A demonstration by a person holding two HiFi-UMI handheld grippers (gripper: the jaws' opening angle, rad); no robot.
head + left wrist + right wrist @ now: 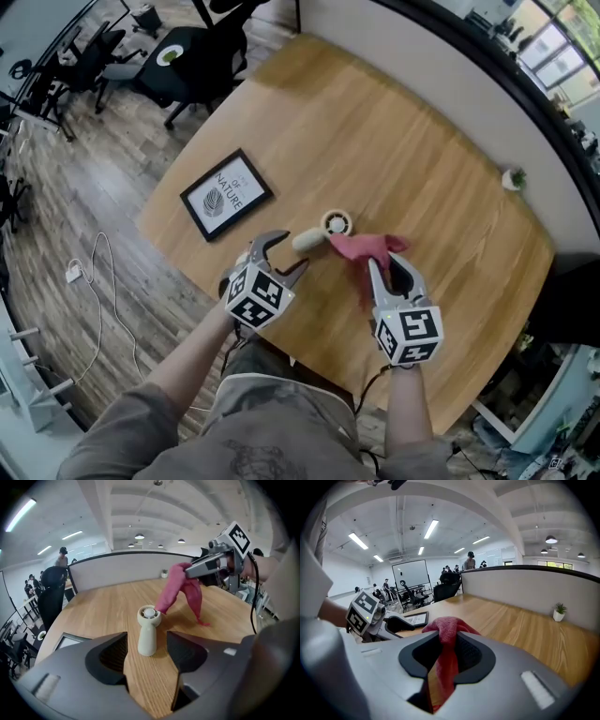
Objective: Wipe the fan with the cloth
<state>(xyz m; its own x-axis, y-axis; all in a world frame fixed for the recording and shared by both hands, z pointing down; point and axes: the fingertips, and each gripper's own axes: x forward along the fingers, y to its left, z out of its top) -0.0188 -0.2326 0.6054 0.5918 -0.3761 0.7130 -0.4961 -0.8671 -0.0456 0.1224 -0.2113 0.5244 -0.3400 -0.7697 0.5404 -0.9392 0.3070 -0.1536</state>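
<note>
Your right gripper (386, 264) is clenched on the red cloth (359, 247), which drapes down against the head of the fan (323, 230). The fan lies on the counter (403, 141). Your left gripper (281, 255) is released, jaws apart at its handle end.

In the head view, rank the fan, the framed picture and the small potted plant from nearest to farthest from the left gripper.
1. Fan: just ahead of the left gripper, at its open jaws.
2. Framed picture: farther off, up and to the left.
3. Potted plant: far off to the right.
</note>
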